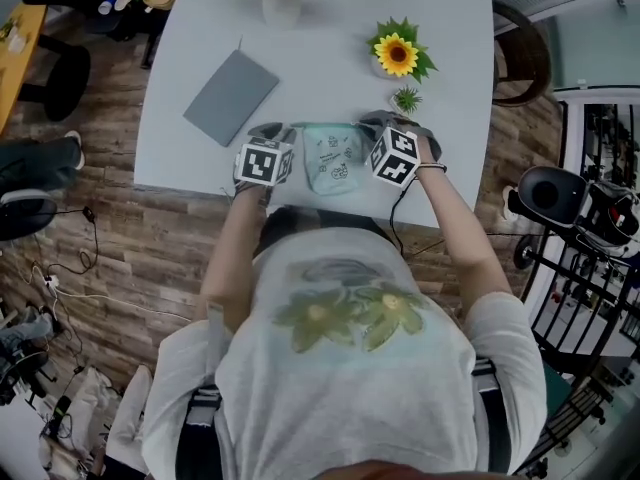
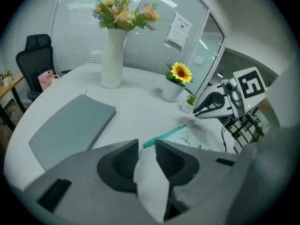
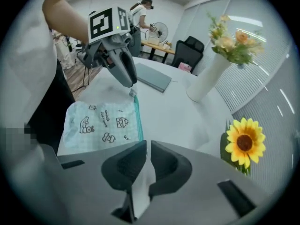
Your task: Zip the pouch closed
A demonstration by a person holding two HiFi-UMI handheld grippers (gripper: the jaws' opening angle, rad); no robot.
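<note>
Just one pouch (image 1: 333, 158), two claws (image 2: 146, 143) (image 3: 146, 144), one sunflower (image 1: 397, 54)

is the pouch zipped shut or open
Looks shut: the pouch lies flat on the table, and its teal zip edge runs as one thin line with no gap showing.
</note>
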